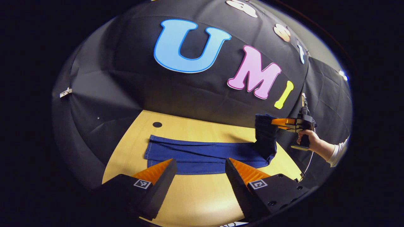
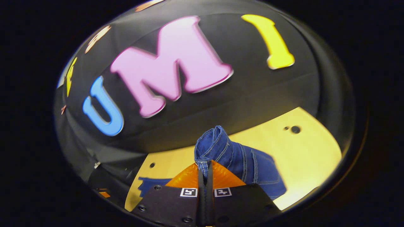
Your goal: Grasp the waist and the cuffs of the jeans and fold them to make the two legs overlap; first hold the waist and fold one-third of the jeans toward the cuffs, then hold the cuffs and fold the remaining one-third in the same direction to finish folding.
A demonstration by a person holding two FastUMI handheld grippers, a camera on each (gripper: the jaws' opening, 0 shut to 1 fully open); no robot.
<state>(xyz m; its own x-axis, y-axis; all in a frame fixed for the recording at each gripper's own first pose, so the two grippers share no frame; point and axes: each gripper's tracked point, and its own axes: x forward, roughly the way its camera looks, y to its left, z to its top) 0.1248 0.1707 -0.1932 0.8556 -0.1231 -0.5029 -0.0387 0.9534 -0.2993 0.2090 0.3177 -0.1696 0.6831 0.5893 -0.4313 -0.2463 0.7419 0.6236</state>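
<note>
The jeans (image 1: pixel 202 156) lie lengthwise across the wooden counter (image 1: pixel 195 195), the two legs overlapped into one long blue strip. One end of the strip lies flat toward the left of the left gripper view; the other end is lifted off the counter and hangs in a fold at the right. The near long edge of the strip runs just beyond the left gripper's fingertips. Bare counter surface lies in front of the strip and behind it, up to the black cloth wall (image 1: pixel 104 94).

The right gripper (image 2: pixel 205 171) has its jaws closed on the raised end of the jeans; in the right gripper view a stitched denim edge is pinched between the two orange fingers and the fabric bunches above and to the right of them. In the left gripper view this gripper is held by a hand (image 1: pixel 311 138) with a white sleeve (image 1: pixel 337 153), above the right edge of the counter.

The left gripper (image 1: pixel 200 173) has its jaws wide open and holds nothing; it hovers over the bare counter near the strip's near edge, not touching the fabric.

A dark round hole (image 1: pixel 157 124) sits in the counter behind the jeans, well apart from them.
</note>
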